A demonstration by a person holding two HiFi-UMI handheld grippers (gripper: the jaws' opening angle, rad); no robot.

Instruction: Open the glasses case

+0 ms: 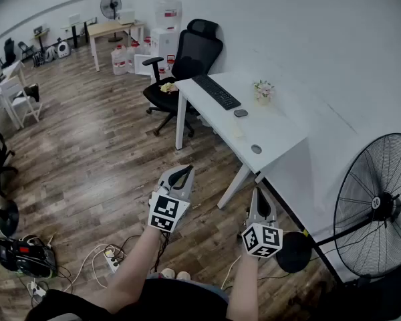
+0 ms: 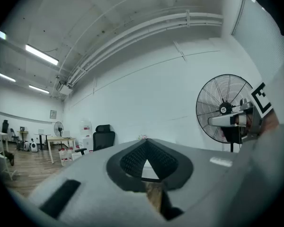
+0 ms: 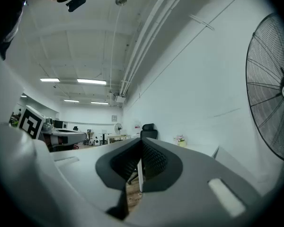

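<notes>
A small dark oval object (image 1: 240,113), possibly the glasses case, lies on the white desk (image 1: 281,136) beside the keyboard (image 1: 216,91); it is too small to tell for sure. Both grippers hang in the air over the wooden floor, well short of the desk's near end. My left gripper (image 1: 181,173) points level toward the desk, and its jaws meet at the tip with nothing between them (image 2: 146,142). Right of it, my right gripper (image 1: 260,196) is also level, its jaws together and empty (image 3: 142,141). Neither touches anything.
A black office chair (image 1: 190,55) stands at the desk's far end. A small potted plant (image 1: 262,91) sits near the wall. A large standing fan (image 1: 377,206) is at the right. Cables and a power strip (image 1: 110,259) lie on the floor at lower left.
</notes>
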